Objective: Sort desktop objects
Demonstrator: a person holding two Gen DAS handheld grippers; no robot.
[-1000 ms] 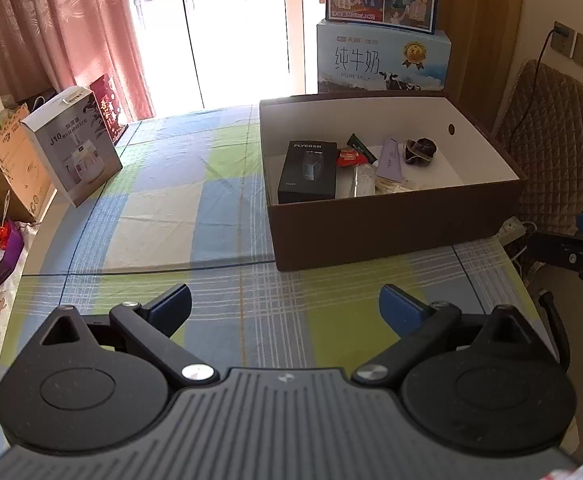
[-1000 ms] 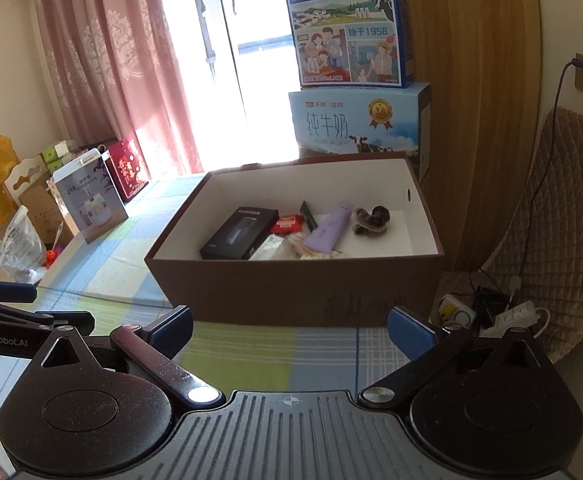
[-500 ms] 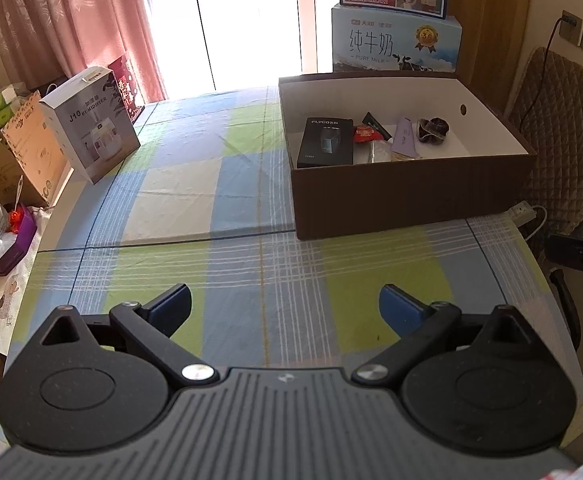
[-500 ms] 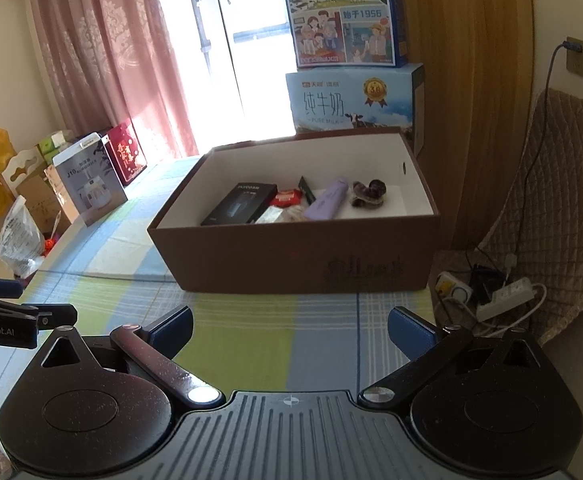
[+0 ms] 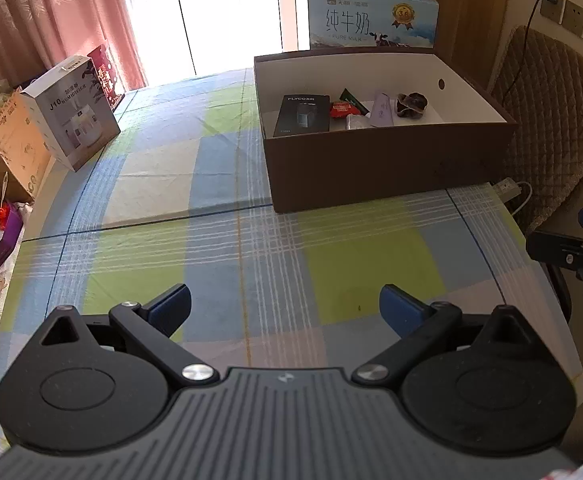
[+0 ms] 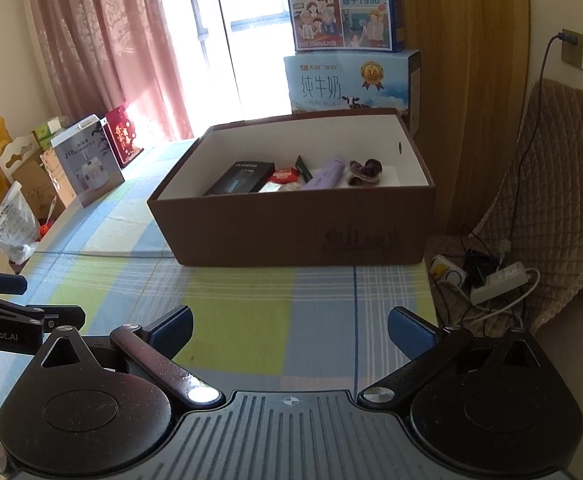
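Nearest the cameras, the left gripper (image 5: 285, 304) and the right gripper (image 6: 290, 330) each hang above the near edge of the table (image 5: 219, 272), both with jaws spread wide and nothing between them. The table wears a checked cloth of blue, green and pale squares. In the right wrist view the left gripper's side shows white lettering that reads "enRobot.AI", cut off at the frame edge. Farther back, on the right half of the table, stands an open brown cardboard box (image 6: 291, 232) with a white inside and a dark, unreadable stamp on its front wall. Inside it lie the sorted things: a black carton (image 5: 302, 115) printed "FLYCO", just beside it a red packet (image 5: 341, 109), a dark green packet (image 5: 352, 98), a clear wrapper (image 5: 356, 122), a lilac tube (image 6: 324, 174) and a dark wrapped item (image 6: 365, 169) toward the right wall. At the table's left edge stands a white box (image 5: 73, 114) marked "J10 HUMIDIFIER", with a red box (image 5: 105, 76) behind it. Behind the cardboard box is a blue milk carton (image 6: 351, 84) reading "纯牛奶 PURE MILK", and on top of it a second carton (image 6: 341, 4) showing "始于1956".
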